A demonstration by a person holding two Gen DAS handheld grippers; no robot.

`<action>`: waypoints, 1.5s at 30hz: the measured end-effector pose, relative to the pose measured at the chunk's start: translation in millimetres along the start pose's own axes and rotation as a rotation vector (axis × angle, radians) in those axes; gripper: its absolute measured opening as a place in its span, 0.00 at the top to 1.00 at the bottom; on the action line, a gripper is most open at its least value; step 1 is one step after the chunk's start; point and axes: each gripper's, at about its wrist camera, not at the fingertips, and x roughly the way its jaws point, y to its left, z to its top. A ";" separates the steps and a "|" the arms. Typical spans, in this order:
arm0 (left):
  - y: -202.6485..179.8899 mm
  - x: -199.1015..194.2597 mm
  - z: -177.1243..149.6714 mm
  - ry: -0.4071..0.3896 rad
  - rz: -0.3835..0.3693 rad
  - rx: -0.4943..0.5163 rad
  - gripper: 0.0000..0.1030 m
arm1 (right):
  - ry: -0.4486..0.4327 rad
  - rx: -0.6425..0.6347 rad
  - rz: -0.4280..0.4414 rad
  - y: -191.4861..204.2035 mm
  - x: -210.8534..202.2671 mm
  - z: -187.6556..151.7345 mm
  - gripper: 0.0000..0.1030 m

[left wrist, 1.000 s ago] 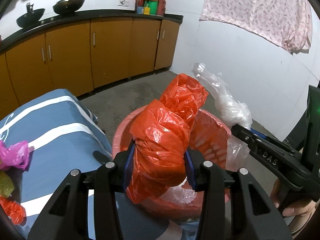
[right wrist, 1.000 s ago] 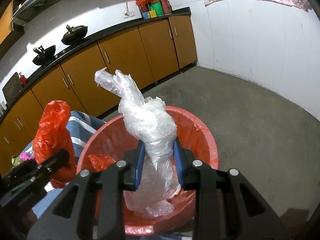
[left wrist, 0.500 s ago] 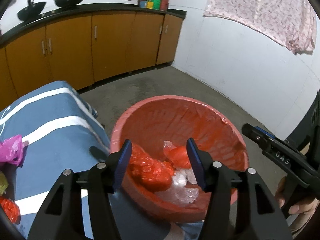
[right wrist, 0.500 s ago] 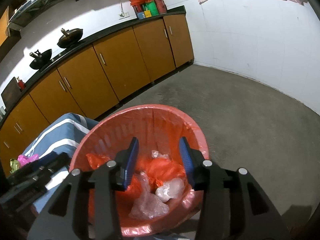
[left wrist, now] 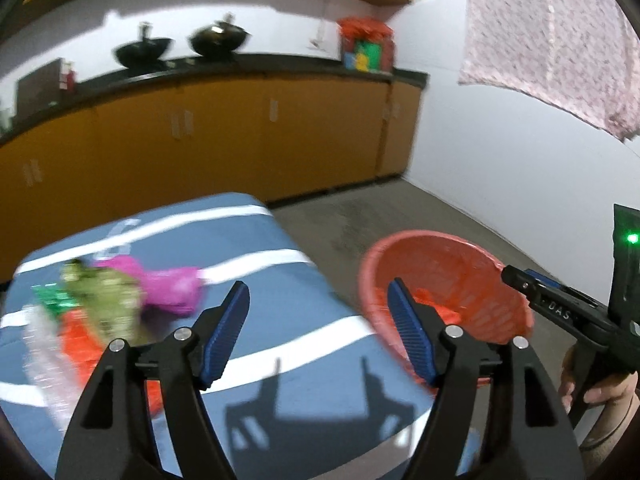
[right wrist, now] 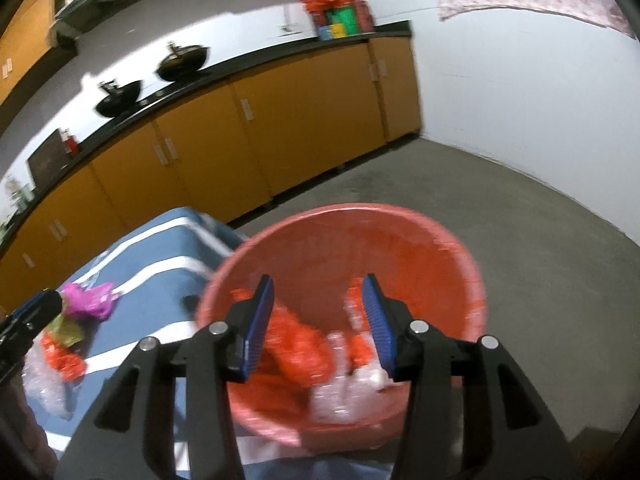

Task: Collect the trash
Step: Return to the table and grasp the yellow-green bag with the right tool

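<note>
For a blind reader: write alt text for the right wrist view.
An empty, open right gripper hovers over a red basket holding crumpled red bags and clear bags. To the left, more bags lie on a blue striped cloth; orange cabinets stand behind.

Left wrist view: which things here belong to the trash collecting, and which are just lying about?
Job:
- red basket
- pink bag
- green wrapper
- red bag
- clear plastic

Lying about:
- two woks
- wall cloth
- counter boxes
</note>
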 end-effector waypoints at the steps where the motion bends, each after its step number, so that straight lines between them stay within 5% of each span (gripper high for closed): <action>1: 9.2 -7.2 -2.4 -0.011 0.025 -0.010 0.29 | 0.005 -0.014 0.023 12.2 0.4 -1.3 0.55; 7: 75.9 -47.4 -22.6 -0.062 0.213 -0.088 0.24 | 0.030 -0.105 0.144 81.7 -2.2 -12.7 0.55; 17: 173.0 -79.5 -61.3 -0.021 0.436 -0.259 0.23 | 0.068 -0.269 0.345 197.1 -20.5 -41.8 0.55; 31: 221.6 -112.1 -92.9 -0.010 0.506 -0.321 0.22 | 0.133 -0.305 0.451 289.5 15.4 -41.3 0.55; 38: 230.1 -108.1 -98.3 0.008 0.499 -0.324 0.22 | 0.173 -0.278 0.446 319.2 52.1 -37.7 0.43; 45: 229.6 -99.7 -99.7 0.018 0.478 -0.330 0.22 | 0.182 -0.402 0.447 356.1 69.5 -45.9 0.42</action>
